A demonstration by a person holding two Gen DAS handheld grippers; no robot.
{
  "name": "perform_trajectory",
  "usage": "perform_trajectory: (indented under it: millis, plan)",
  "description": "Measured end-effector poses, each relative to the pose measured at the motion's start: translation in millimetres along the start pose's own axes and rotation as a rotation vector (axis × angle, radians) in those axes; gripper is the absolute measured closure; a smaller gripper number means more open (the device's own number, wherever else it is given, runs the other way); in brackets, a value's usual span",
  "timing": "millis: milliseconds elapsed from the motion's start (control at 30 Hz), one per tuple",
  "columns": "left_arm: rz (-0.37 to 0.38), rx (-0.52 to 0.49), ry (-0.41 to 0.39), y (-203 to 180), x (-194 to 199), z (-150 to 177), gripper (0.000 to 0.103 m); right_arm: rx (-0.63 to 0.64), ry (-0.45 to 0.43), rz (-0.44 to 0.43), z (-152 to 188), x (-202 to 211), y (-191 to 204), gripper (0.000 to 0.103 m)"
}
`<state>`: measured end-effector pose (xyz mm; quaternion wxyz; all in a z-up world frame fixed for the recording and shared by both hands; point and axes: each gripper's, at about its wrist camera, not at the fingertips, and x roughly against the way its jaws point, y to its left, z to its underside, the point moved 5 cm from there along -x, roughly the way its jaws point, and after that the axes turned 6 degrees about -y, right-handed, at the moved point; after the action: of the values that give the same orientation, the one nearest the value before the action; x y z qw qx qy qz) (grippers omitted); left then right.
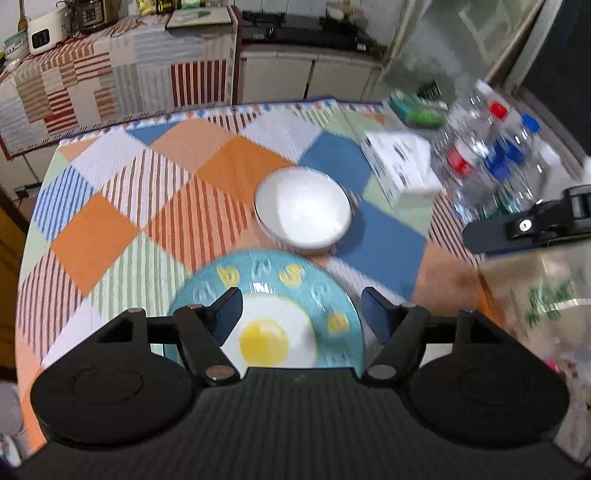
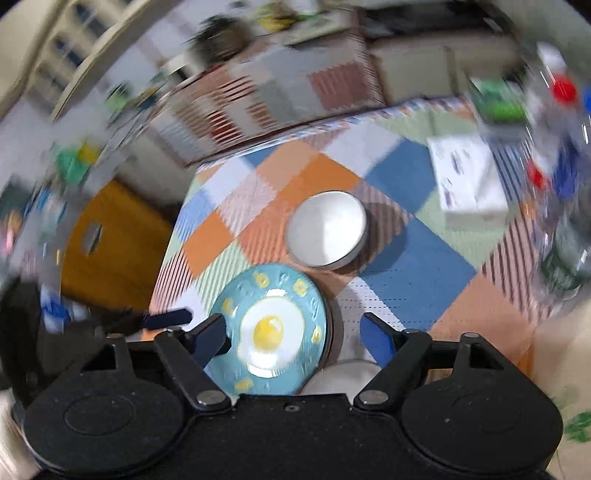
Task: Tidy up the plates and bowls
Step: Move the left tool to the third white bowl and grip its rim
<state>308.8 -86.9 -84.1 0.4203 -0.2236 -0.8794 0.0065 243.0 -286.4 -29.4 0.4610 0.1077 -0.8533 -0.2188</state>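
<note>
On the far left I see a counter covered with a striped patchwork cloth, and a white appliance stands on it. Low cabinets are behind, more to the right. My tabletop has a checked cloth in orange, blue and pale green squares.

My left tongs stand apart, above the near part of the blue plate with a fried egg picture, and the pads do not press it. This plate lies flat on the near middle of the tabletop. Just behind it is a white dish, well apart from the tongs.

My right tongs are also apart, over the same blue plate, with nothing clamped. A white rim shows under the plate's near right edge.

On the far right there are a white box and clear bottles with red and blue caps. The room is blurred here.
</note>
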Motion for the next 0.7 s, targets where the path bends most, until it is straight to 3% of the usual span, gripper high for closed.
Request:
perform_trajectory:
  millis: [100,200,300,433,533,700]
  plan:
    - [0.017,0.008,-0.017,17.0,-23.2,-10.7,0.033,-0.157,-0.001,-0.004,-7.0,-27.0,-23.5,0.026]
    - [0.024,0.023,-0.008,33.1,-49.1,-19.1,0.033,-0.234,-0.034,0.014,-10.8,-50.9,-38.5,0.029]
    - [0.006,-0.02,-0.011,41.5,-74.9,-27.2,0.035,-0.236,-0.062,0.044,-13.4,-72.7,-44.4,0.033]
    - [0.048,0.043,-0.025,54.8,-98.1,-36.6,0.035,-0.211,-0.04,0.098,-6.4,-102.5,-49.0,0.036]
    - [0.028,0.031,-0.025,58.4,-114.6,-37.7,0.036,-0.246,-0.036,0.11,-11.1,-117.9,-55.0,0.036]
    - [0.061,0.101,0.022,64.5,-141.9,-35.1,0.04,-0.271,-0.086,0.198,-24.8,-144.3,-61.4,0.036]
